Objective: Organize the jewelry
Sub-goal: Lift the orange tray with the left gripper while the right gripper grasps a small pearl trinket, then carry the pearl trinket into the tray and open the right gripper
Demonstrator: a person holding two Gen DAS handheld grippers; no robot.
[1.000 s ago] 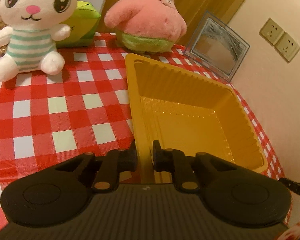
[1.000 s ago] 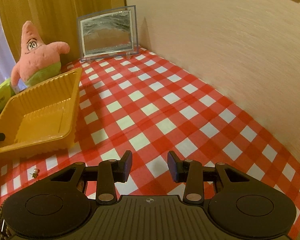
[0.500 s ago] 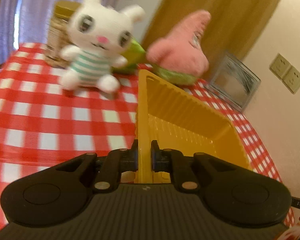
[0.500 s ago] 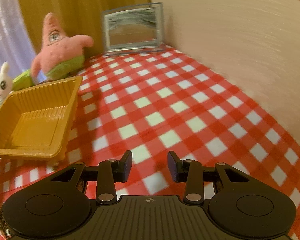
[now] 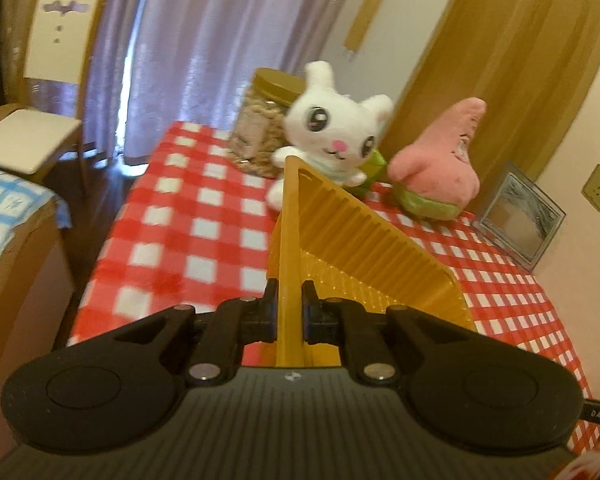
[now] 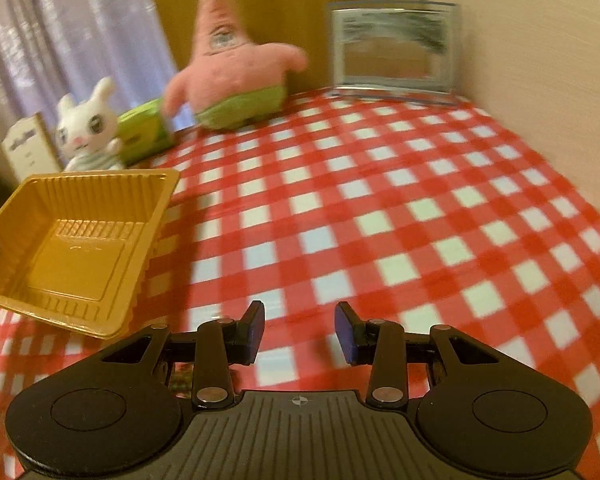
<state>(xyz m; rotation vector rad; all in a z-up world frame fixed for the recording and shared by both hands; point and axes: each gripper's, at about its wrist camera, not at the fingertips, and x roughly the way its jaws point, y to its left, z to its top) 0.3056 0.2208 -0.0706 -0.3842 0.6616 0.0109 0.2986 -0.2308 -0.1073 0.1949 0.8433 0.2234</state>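
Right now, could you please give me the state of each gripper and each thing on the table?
Left gripper: shut on the tray rim.
Right gripper: open, holding nothing.
Tray: empty, tilted, lifted off the tablecloth.
Bunny: sitting upright.
Pink plush: upright.
Jar: lid on.
Frame: standing by the wall.

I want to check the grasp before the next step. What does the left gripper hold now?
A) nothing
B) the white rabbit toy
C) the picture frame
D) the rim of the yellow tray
D: the left gripper has its jaws closed on the rim of the yellow tray, which is tilted.
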